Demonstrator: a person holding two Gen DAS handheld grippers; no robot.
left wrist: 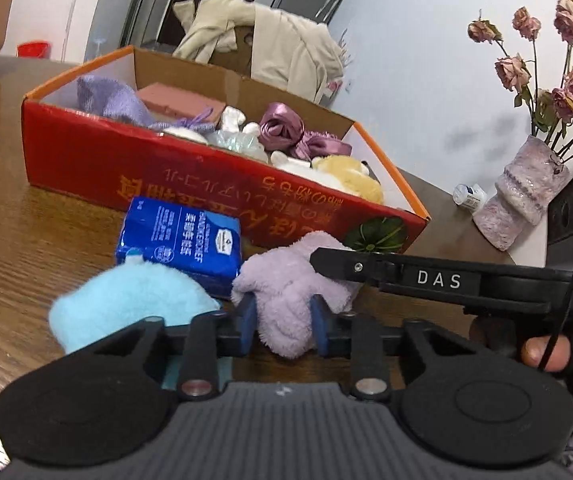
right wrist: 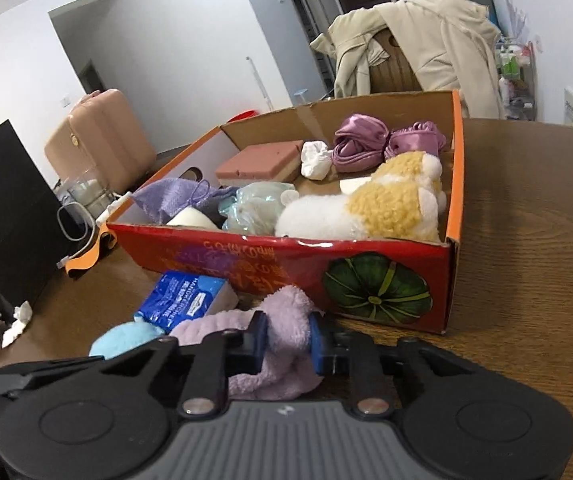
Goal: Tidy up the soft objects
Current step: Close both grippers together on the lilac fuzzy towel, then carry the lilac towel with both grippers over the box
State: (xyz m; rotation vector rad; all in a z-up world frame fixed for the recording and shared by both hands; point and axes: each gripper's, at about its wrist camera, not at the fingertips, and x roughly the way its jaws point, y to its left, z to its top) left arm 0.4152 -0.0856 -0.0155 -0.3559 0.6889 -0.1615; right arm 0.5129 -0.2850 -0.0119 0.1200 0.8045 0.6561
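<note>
Between the blue pads of my left tongs (left wrist: 282, 326) sits one end of a fluffy lilac cloth (left wrist: 286, 284), a soft fleecy piece lying on the brown wood-grain table (left wrist: 26, 220); the pads are narrow and press into the pile on both sides. My right tongs (right wrist: 286, 338) are pinched on the same lilac cloth (right wrist: 282, 320) at its other end, pads sunk into the fleece, and in the left wrist view I see their black finger reaching in from the right over the cloth. Just left of the left tongs lies a fuzzy pale-blue plush piece (left wrist: 126, 300), touching a blue plastic pack of tissues (left wrist: 182, 240) just beyond it. Beyond both tongs stands the open red-and-orange cardboard box (left wrist: 166, 168), near the cloth. Inside it I see a yellow-and-white plush toy (right wrist: 370, 208), shiny mauve satin fabric (right wrist: 370, 140), a pink sponge block (right wrist: 262, 160) and a purple knitted cloth (right wrist: 174, 196). Far right of the left tongs stands a mottled pink vase of dried roses (left wrist: 522, 196).
</note>
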